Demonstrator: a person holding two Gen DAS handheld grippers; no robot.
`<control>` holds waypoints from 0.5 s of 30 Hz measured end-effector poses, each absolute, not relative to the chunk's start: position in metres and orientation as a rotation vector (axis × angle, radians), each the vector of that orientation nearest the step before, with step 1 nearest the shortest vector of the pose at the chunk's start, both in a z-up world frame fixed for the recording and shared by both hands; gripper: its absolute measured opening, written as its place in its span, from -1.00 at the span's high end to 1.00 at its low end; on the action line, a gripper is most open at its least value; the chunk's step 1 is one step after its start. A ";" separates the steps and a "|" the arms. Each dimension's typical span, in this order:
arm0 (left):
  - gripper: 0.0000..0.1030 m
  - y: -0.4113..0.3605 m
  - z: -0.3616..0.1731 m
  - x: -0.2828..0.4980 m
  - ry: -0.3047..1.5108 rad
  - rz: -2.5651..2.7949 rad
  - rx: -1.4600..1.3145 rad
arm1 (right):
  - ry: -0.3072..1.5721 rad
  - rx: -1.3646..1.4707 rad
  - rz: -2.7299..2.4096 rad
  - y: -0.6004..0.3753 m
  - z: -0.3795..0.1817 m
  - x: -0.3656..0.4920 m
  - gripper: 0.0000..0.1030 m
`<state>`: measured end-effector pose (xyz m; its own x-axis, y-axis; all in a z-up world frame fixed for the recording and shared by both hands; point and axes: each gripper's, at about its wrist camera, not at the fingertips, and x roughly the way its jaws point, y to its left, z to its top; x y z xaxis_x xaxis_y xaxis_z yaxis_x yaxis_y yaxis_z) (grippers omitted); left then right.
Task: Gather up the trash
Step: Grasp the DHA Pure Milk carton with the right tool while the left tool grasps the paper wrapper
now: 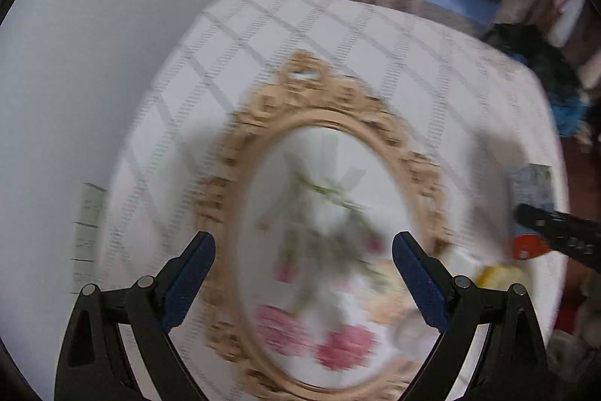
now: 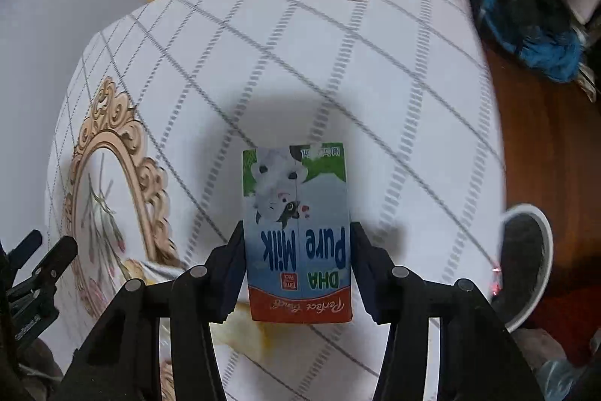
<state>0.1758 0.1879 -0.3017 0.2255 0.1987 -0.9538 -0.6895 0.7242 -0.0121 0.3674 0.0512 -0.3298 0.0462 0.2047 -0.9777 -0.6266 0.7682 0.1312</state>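
Clamped between the two fingers of my right claw (image 2: 296, 250) is the milk carton (image 2: 296, 232), pinched across its narrow sides with the print upside down to the camera, which I judge to be the firmest way to carry a light, flat-sided box. It hangs above the desk (image 2: 338, 62), which wears a white checked cloth, so the carton is off the surface and ready to go to a bin. A round white-rimmed container (image 2: 526, 262) sits to the carton's right, past the desk edge and lower down; I take it for the trash bin, though I cannot see into it well.

To the carton's left lies an oval tray with an ornate gold rim (image 2: 112, 153), and my left claw (image 1: 304, 265) hovers over that tray with its jaws wide apart and nothing between them. The left view is blurred, so the tray's contents are hard to read: green stems and pink shapes, printed or real I cannot tell. Something yellowish (image 2: 248, 329) lies on the cloth just beneath the carton, possibly more trash.
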 end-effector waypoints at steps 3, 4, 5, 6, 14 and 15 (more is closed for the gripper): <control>-0.85 0.169 -0.311 0.191 1.212 0.511 -0.541 | 1.392 -0.333 0.616 0.012 -0.322 0.371 -0.04; -0.85 0.163 -0.316 0.196 1.217 0.485 -0.537 | 1.399 -0.322 0.603 -0.001 -0.322 0.372 -0.04; -0.83 0.156 -0.322 0.203 1.226 0.456 -0.526 | 1.404 -0.313 0.593 -0.010 -0.323 0.373 -0.04; -0.63 0.150 -0.327 0.208 1.238 0.433 -0.520 | 1.409 -0.305 0.581 -0.020 -0.325 0.374 -0.04; 0.19 0.125 -0.335 0.231 1.276 0.339 -0.474 | 1.434 -0.257 0.556 -0.055 -0.338 0.375 -0.04; 0.20 0.125 -0.335 0.231 1.277 0.344 -0.473 | 1.434 -0.259 0.560 -0.052 -0.339 0.373 -0.04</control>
